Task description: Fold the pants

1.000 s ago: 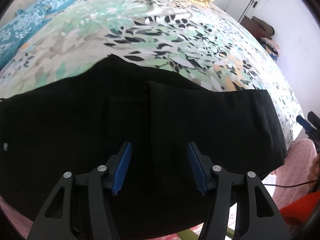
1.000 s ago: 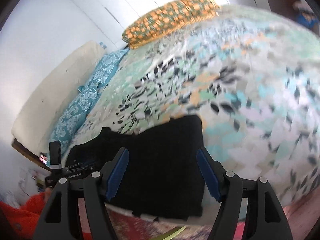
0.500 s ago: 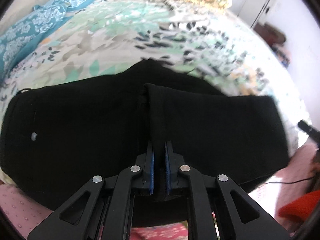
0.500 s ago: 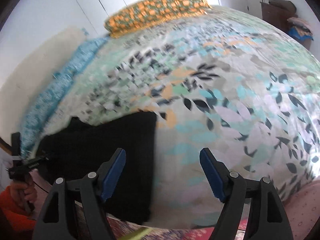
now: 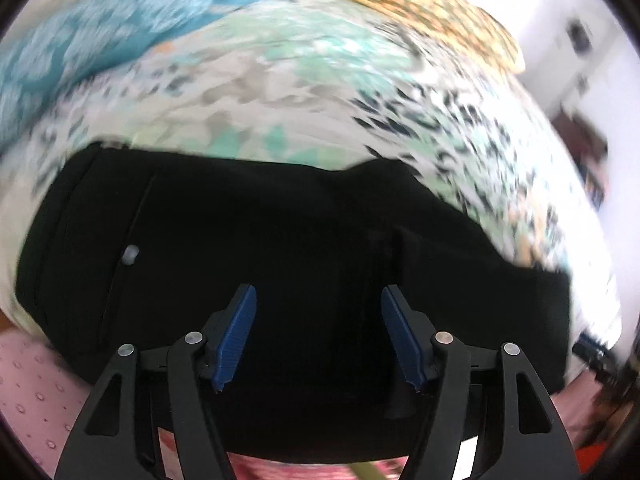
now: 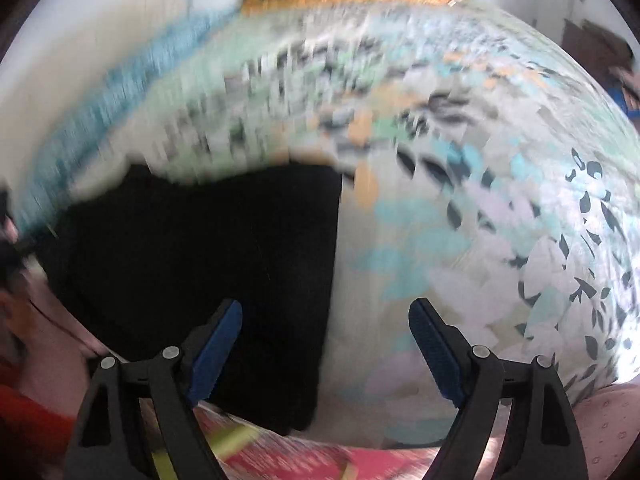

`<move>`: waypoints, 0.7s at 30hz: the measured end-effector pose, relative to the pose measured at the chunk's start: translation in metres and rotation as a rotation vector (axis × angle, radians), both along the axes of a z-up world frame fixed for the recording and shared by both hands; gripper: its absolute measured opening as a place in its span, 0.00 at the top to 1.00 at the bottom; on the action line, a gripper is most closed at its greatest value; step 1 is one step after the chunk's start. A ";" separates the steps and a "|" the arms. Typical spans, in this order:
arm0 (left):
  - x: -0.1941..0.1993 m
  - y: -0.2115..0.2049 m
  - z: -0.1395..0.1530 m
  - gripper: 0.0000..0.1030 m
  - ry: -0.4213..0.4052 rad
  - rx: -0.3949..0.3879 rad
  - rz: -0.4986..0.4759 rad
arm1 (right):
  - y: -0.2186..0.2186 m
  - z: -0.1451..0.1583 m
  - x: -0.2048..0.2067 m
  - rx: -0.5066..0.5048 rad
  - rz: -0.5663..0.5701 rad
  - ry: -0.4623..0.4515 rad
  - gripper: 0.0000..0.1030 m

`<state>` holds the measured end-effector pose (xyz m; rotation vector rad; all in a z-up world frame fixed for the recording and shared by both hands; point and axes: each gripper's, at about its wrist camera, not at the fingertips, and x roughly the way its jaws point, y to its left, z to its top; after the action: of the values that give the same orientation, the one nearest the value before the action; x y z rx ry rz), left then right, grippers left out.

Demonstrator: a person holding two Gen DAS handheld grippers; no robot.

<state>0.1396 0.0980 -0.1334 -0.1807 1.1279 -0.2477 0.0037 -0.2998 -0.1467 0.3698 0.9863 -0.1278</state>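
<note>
Each fisheye view looks steeply down along its own hand-held gripper at the bed [image 5: 280,92] from its near edge. The left wrist view sits close over the black pants [image 5: 280,240], which fill the middle of the frame. The right wrist view has the pants [image 6: 200,248] at lower left. Both share the orange pillow [image 5: 432,12] at top.

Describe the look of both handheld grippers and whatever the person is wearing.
Both the left gripper and right gripper have black, triangulated plastic frames with cut-out openings and silver rivets. Their fingers carry ribbed blue pads. A red-orange sleeve shows at the right view's lower left edge.
</note>
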 end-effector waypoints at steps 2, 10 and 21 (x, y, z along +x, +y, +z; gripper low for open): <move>0.003 0.004 -0.007 0.35 0.046 -0.063 0.004 | -0.013 0.001 -0.006 0.129 -0.017 -0.062 0.17; -0.011 -0.069 -0.033 0.70 0.073 0.122 -0.238 | -0.008 -0.048 0.003 0.421 0.042 0.079 0.49; -0.026 -0.095 -0.037 0.64 0.050 0.201 -0.292 | -0.009 -0.045 -0.002 0.177 -0.003 0.225 0.88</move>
<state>0.1140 0.0035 -0.1703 0.1584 1.2203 -0.3879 0.0022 -0.3087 -0.1920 0.5275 1.2236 -0.0857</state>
